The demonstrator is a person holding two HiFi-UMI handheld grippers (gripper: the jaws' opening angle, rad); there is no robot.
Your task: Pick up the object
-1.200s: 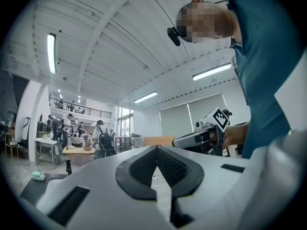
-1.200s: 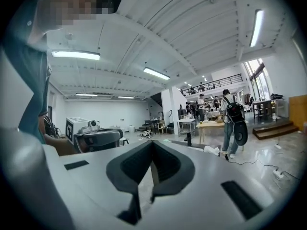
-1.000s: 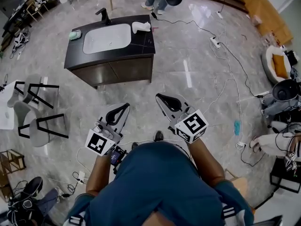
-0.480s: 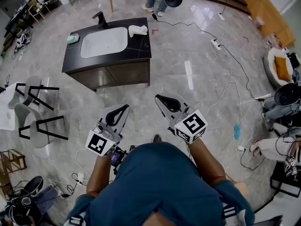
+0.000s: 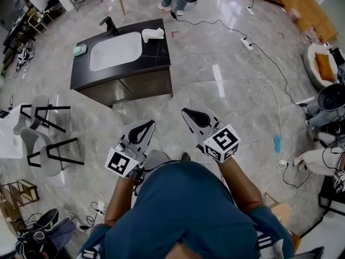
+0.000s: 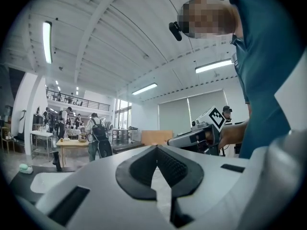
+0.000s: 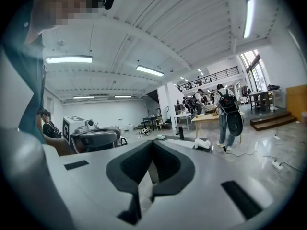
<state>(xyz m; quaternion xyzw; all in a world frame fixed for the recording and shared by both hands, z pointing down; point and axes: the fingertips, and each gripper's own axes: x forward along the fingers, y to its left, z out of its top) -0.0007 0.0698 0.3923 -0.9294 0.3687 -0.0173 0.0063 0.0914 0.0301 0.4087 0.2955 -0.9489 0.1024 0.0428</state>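
My left gripper (image 5: 144, 125) and right gripper (image 5: 188, 114) are both pinched closed and empty, while the white object (image 5: 152, 34) lies well ahead on the vanity counter (image 5: 161, 53), lengthwise across my reach, neither hand clearly nearer.

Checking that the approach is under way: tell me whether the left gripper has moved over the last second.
Yes, slightly: the left gripper has come closer to the sink cabinet ahead of it.

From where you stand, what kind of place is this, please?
Probably a large open workshop or test hall, not a home: a sink cabinet stands alone on the polished floor, cables and a power strip trail across it, and strip lights hang under a high ceiling.
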